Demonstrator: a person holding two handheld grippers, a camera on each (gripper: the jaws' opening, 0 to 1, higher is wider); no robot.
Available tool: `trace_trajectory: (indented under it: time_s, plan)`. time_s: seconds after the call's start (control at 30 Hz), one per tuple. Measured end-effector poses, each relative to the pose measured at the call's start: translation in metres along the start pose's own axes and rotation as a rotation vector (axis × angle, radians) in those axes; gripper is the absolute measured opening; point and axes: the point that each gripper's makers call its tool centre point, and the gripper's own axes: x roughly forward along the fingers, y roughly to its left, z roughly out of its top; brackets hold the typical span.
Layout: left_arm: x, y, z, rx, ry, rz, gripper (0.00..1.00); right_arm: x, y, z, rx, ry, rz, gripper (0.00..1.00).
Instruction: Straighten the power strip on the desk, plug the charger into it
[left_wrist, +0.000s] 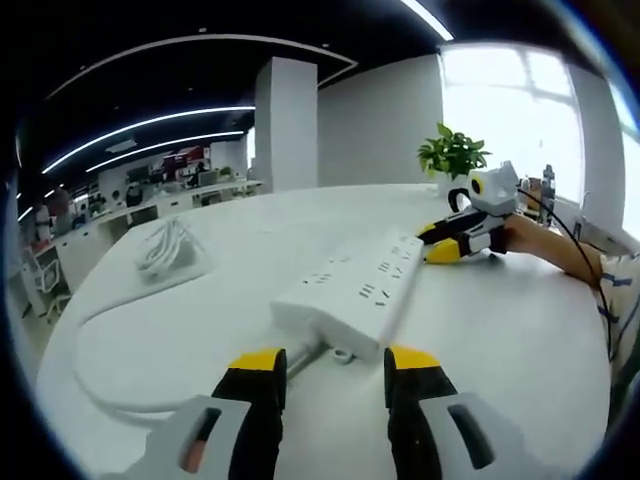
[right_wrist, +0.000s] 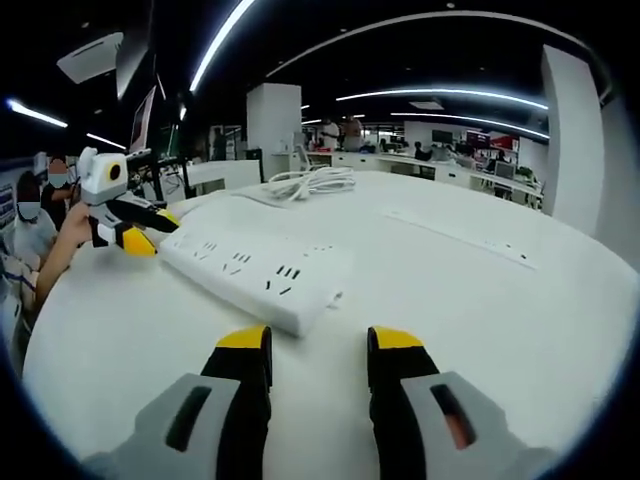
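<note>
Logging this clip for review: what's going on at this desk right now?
A person holds a hand-held gripper in each hand at either end of a white power strip on a round white desk. The left hand-held gripper and right hand-held gripper are both open, holding nothing. A coiled white charger cable lies apart, not yet plugged in.

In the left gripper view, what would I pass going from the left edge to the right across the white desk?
Coiled white cable → power strip → the other yellow-tipped tool, held at the strip's far end → potted plant standing behind it.
</note>
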Motion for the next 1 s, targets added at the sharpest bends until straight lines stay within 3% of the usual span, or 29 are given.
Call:
trace_trajectory:
  time_s: [0.57, 1.0]
  plan:
    - [0.002, -0.004, 0.001, 0.007, -0.002, -0.024, 0.4, 0.004, 0.01, 0.01, -0.032, -0.027, 0.025, 0.38]
    - [-0.002, -0.008, 0.0, -0.017, -0.018, -0.051, 0.4, 0.005, 0.013, 0.006, -0.05, -0.017, 0.035, 0.38]
